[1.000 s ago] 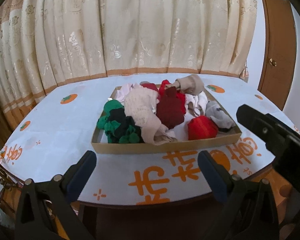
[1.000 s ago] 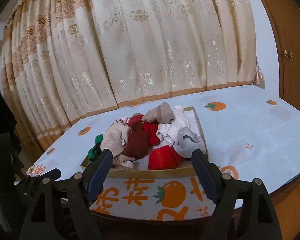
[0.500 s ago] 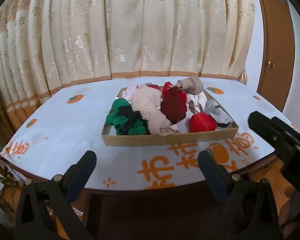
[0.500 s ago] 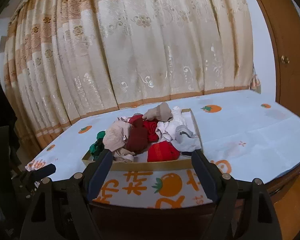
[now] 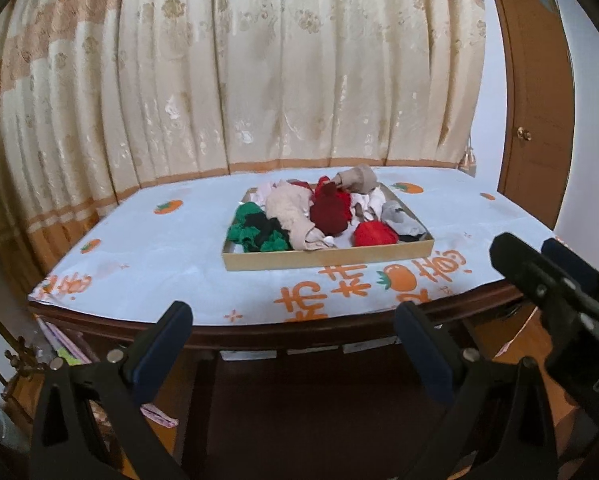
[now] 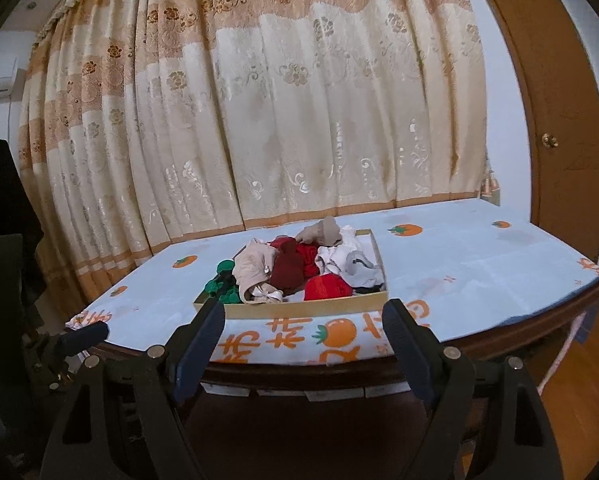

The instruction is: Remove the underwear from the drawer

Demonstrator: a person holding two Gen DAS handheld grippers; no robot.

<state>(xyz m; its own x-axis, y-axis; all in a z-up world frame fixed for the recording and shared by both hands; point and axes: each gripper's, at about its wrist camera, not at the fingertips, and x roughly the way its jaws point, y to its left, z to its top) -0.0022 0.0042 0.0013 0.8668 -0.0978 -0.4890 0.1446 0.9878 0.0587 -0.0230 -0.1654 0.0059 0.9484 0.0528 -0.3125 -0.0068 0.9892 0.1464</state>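
Note:
A shallow tan cardboard drawer tray [image 5: 327,258] [image 6: 299,309] lies on the table, full of bunched underwear and socks: green-black [image 5: 255,232], beige [image 5: 291,212], dark red [image 5: 327,212] [image 6: 287,272], bright red [image 5: 373,234] [image 6: 327,286], white and grey pieces. My left gripper [image 5: 295,340] is open and empty, below and in front of the table edge. My right gripper [image 6: 303,340] is open and empty, also short of the table. The right gripper shows at the right of the left wrist view [image 5: 559,288].
The table has a white cloth [image 5: 147,248] with orange fruit prints and a dark wooden rim [image 6: 339,368]. Cream flowered curtains [image 6: 279,120] hang behind it. A wooden door [image 6: 559,120] stands at the right. Clutter lies on the floor at the left [image 5: 71,348].
Both grippers have pulled back and down from the table. The tray looks smaller and farther, and the table's underside has come into view. Both stay open.

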